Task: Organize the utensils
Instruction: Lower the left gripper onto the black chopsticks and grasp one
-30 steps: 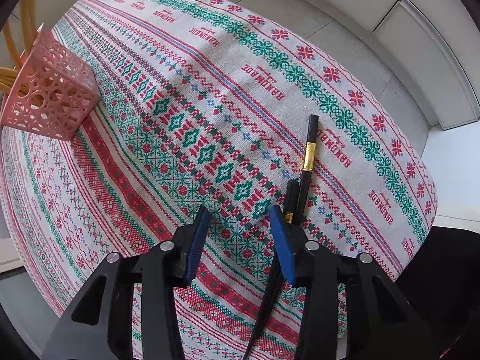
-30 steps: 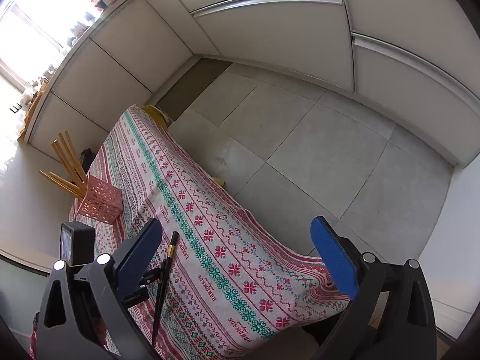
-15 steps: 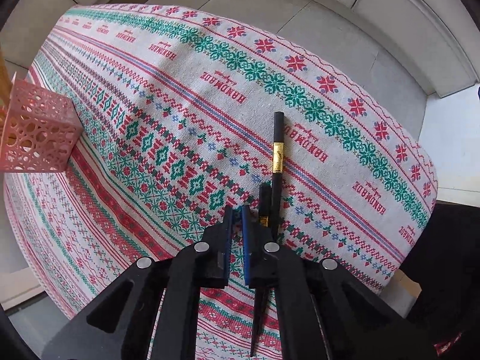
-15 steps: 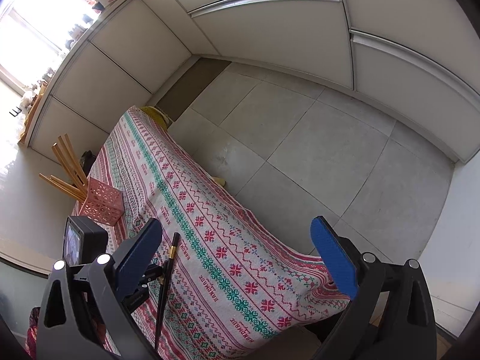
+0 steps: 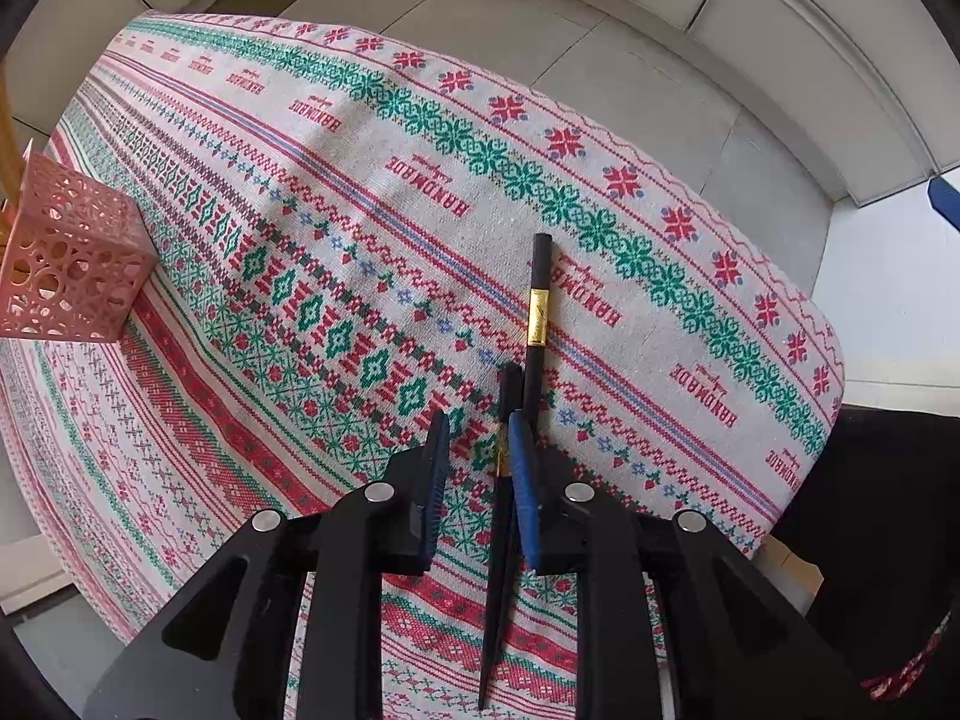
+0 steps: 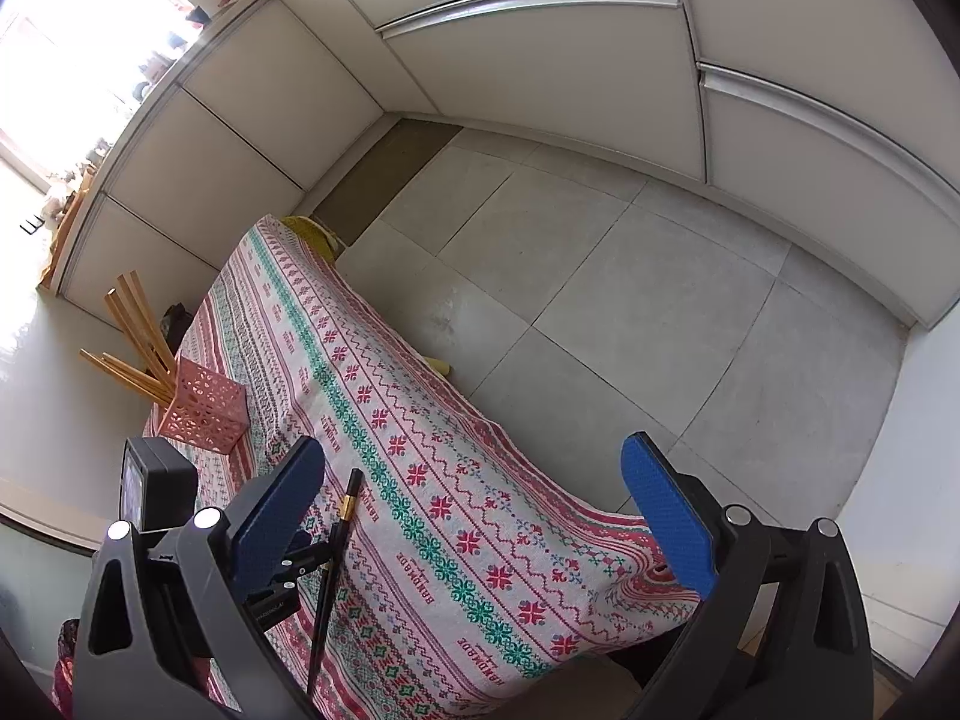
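Tablecloth (image 5: pixel 372 192), woven in red, green and white bands with the word "HANDMADE" repeated along it, covers the table and fills most of the left wrist view, while grey floor tiles (image 6: pixel 630 300) and pale cabinet fronts (image 6: pixel 540 60) spread beyond it in the right wrist view. A pink perforated holder (image 5: pixel 66 276) stands at the cloth's 9 o'clock edge; in the right wrist view, wooden sticks (image 6: pixel 135 342) fan out of it toward 11 o'clock. The right gripper (image 6: pixel 474 516) hangs off the table's near corner with its blue pads far apart and nothing between them. The left gripper (image 5: pixel 477 480) sits low over the cloth at 6 o'clock, its jaws parted a little. Two black chopsticks (image 5: pixel 534 324) with gold bands lie on the cloth pointing toward 12 o'clock; the shorter-looking one runs through the gap against the right-hand pad, whether gripped cannot be told.
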A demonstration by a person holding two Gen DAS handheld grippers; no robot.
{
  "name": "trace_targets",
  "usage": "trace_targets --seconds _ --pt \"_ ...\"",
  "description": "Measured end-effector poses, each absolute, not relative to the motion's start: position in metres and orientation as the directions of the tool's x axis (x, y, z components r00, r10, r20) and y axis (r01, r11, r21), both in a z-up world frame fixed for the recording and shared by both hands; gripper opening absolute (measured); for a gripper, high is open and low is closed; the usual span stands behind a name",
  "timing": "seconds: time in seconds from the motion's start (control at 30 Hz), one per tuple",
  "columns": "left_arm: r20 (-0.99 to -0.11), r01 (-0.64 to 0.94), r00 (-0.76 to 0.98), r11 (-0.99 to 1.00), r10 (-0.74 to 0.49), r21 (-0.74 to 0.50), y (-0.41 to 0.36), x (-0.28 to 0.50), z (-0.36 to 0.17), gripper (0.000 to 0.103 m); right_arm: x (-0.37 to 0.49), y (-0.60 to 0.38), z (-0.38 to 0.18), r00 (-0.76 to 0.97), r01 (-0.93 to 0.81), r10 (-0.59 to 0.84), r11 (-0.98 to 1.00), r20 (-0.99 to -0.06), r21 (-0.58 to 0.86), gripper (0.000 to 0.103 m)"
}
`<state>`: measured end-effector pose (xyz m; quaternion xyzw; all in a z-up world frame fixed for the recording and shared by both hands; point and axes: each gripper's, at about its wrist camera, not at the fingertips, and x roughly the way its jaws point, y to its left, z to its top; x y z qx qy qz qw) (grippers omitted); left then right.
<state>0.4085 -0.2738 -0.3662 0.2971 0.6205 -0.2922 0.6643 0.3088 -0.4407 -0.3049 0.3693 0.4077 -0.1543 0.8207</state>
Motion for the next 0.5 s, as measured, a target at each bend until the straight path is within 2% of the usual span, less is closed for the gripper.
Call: trace_targets --seconds 0.17,0.2,0.23,0.33,0.5 --pt "-0.998 0.750 0.063 0.660 -0.006 0.043 -0.275 0.404 -0.389 0.025 0.310 -0.439 -0.305 0.613 0.555 0.045 0.685 -0.789 0.471 0.096" --pt "-0.998 0.745 0.062 0.666 -0.005 0.043 -0.272 0.406 -0.390 0.030 0.311 -0.439 -0.306 0.610 0.559 0.046 0.683 -0.791 0.471 0.096" --pt "-0.998 0.739 0.066 0.672 -0.005 0.046 -0.269 0.410 -0.391 0.031 0.312 -0.439 -0.306 0.608 0.561 0.047 0.680 -0.792 0.472 0.096" --pt "-0.995 0.728 0.023 0.684 -0.092 -0.046 -0.259 0.412 -0.384 0.029 0.312 -0.436 -0.306 0.607 0.557 0.046 0.688 -0.793 0.466 0.096" --pt "-0.995 0.713 0.064 0.701 -0.083 -0.013 -0.253 0.420 -0.382 0.029 0.316 -0.432 -0.306 0.600 0.553 0.043 0.700 -0.799 0.452 0.096"
